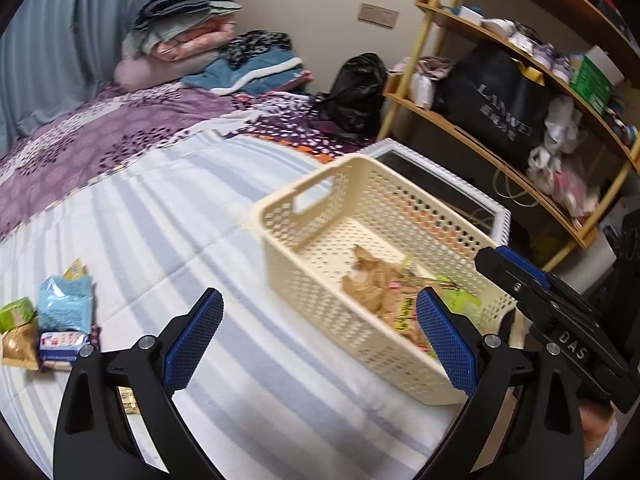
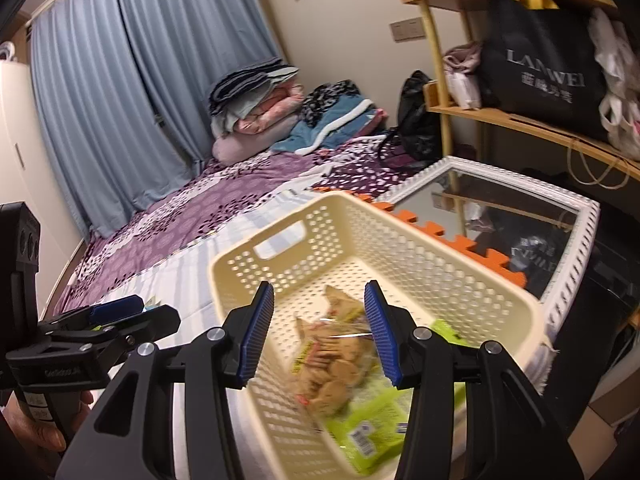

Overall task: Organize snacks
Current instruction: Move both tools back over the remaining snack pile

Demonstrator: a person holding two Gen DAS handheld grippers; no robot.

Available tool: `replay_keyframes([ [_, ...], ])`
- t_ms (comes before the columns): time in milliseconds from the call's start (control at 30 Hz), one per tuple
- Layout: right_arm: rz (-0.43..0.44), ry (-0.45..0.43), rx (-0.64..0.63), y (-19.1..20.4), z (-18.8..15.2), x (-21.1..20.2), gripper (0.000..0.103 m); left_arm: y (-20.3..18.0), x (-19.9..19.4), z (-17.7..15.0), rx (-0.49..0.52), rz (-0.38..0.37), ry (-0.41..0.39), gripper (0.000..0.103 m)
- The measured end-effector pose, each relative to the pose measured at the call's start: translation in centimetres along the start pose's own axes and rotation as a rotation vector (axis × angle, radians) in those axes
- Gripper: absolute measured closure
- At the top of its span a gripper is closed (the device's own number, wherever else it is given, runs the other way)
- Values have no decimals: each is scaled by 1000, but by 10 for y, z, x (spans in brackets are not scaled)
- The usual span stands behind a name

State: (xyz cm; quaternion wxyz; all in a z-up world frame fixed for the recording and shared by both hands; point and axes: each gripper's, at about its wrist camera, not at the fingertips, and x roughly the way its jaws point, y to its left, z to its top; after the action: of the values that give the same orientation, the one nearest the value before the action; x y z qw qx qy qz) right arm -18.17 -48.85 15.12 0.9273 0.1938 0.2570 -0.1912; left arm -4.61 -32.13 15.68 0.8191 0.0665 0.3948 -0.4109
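A cream perforated basket (image 1: pixel 280 280) stands on the striped bedspread (image 1: pixel 180 220). Inside it lie a clear bag of brown biscuits (image 1: pixel 370 284) and a lime-green packet (image 2: pixel 372 420). My left gripper (image 1: pixel 320 300) hangs wide open over the basket's near corner, with nothing between its pads. Left of it on the bed lie loose snacks: a light-blue packet (image 1: pixel 66 304), a green one (image 1: pixel 16 312), a gold one (image 1: pixel 20 344) and a white-and-red one (image 1: pixel 60 346). My right gripper (image 2: pixel 319 288) hovers above the basket (image 2: pixel 216 268), pads apart and bare, with the biscuit bag (image 2: pixel 336 360) showing through the gap.
A white-framed mirror (image 2: pixel 500 208) lies flat at the bed's edge behind the basket. Wooden shelves (image 1: pixel 500 160) with bags stand on the right. Folded bedding (image 1: pixel 192 40) is piled at the head of the bed. A small yellow packet (image 1: pixel 128 400) lies under my left finger.
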Motion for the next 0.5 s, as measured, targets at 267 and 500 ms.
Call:
replay_keyframes([
  [267, 77, 30, -62, 41, -5, 11, 55, 35, -13, -7, -42, 53, -14, 5],
  [500, 151, 69, -128, 78, -15, 23, 55, 74, -26, -16, -113, 104, -21, 5],
])
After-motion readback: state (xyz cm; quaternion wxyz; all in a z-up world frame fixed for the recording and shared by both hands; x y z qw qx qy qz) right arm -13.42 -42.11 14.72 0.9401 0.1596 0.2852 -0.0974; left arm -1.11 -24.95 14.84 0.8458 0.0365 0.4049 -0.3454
